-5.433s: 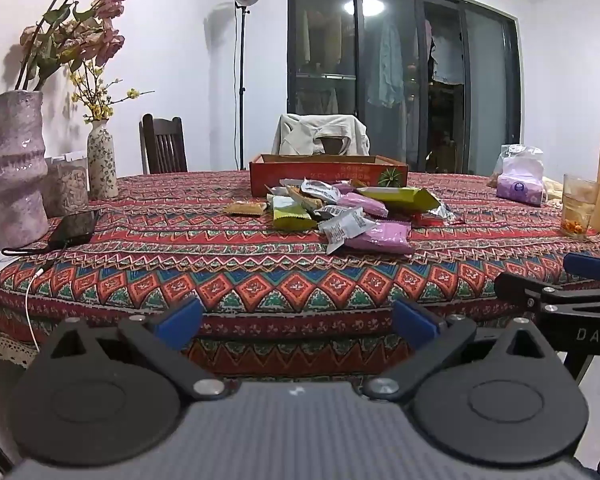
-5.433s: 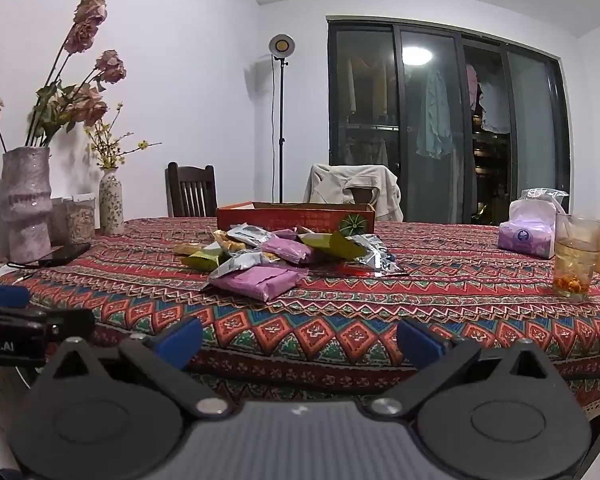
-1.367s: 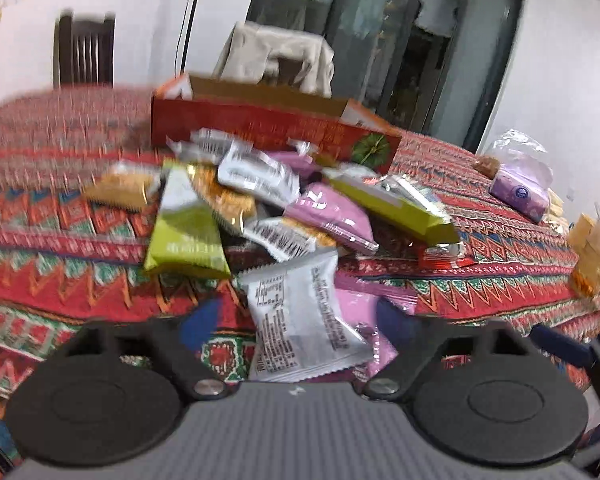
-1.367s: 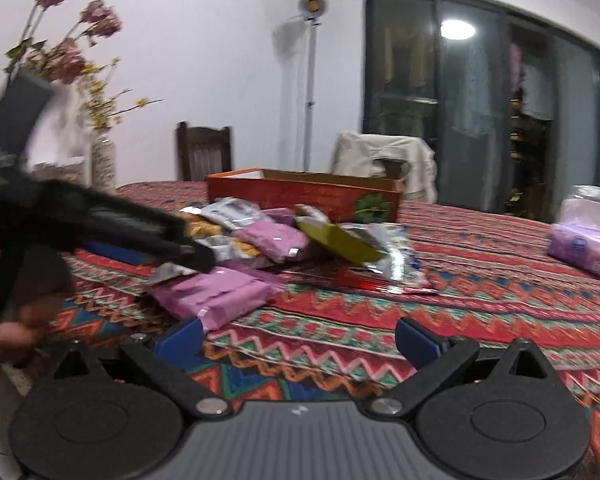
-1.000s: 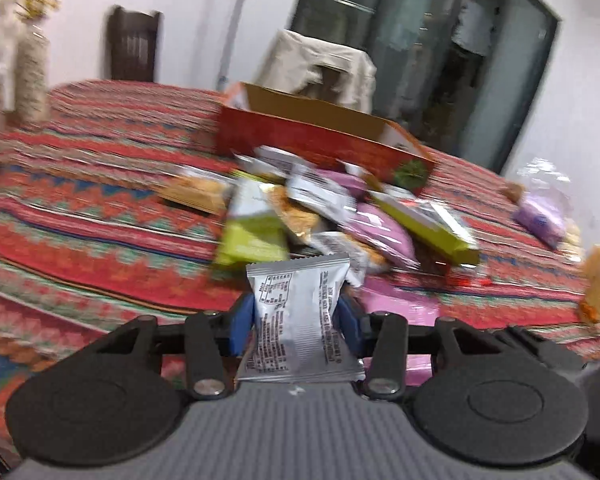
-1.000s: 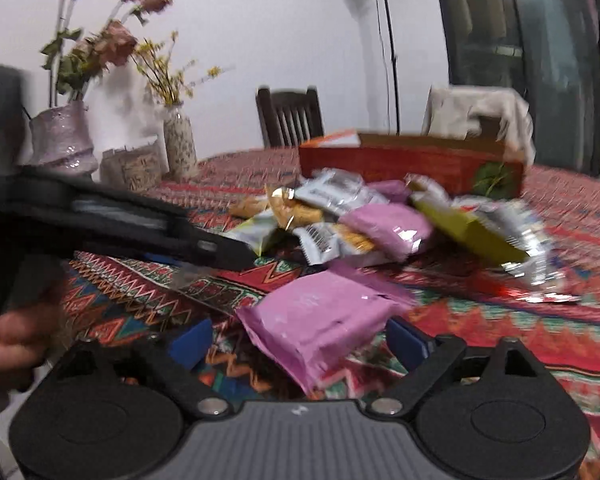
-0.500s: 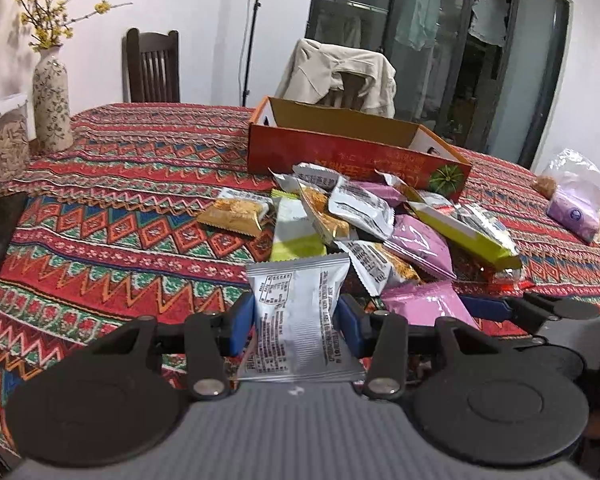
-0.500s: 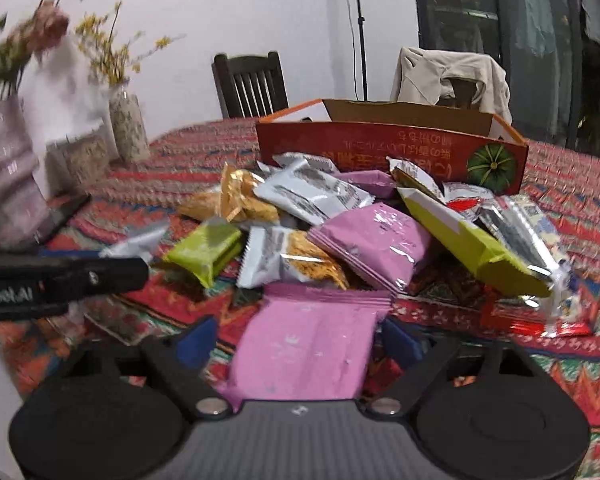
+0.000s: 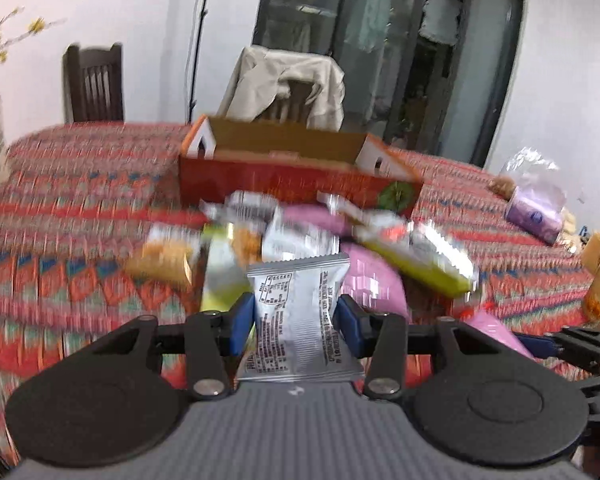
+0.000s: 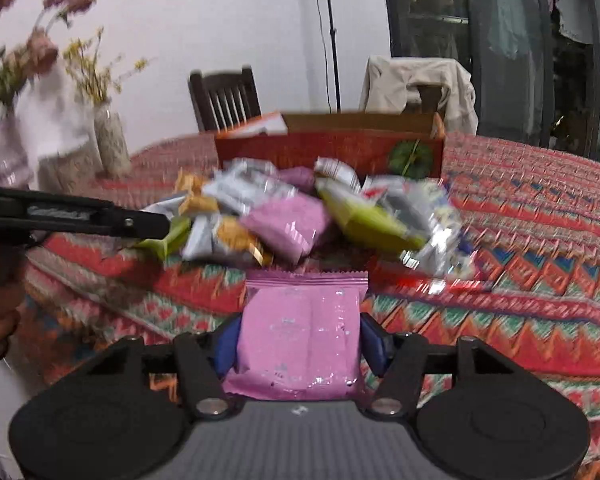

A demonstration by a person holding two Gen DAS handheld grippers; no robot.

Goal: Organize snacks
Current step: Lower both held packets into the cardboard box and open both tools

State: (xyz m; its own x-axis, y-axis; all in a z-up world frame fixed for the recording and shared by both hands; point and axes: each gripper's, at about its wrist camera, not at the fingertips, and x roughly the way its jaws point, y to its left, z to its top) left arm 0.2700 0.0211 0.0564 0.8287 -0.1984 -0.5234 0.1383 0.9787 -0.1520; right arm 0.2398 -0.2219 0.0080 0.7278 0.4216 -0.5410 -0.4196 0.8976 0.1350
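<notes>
Left tongs (image 9: pixel 296 320) pinch a crinkled silver foil packet (image 9: pixel 298 312); right tongs (image 10: pixel 300 340) pinch a glossy pink packet (image 10: pixel 298 336) — both held above the patterned surface (image 10: pixel 540 272). Red cardboard box (image 9: pixel 292 176) interior not visible.

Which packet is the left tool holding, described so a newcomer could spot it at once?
Start at the long red cardboard box on the patterned tablecloth, then come forward past the snack pile in front of it. The packet is the silver packet pinched between the blue pads of the left tool. It alone is lifted and shows black print on its back.
</notes>
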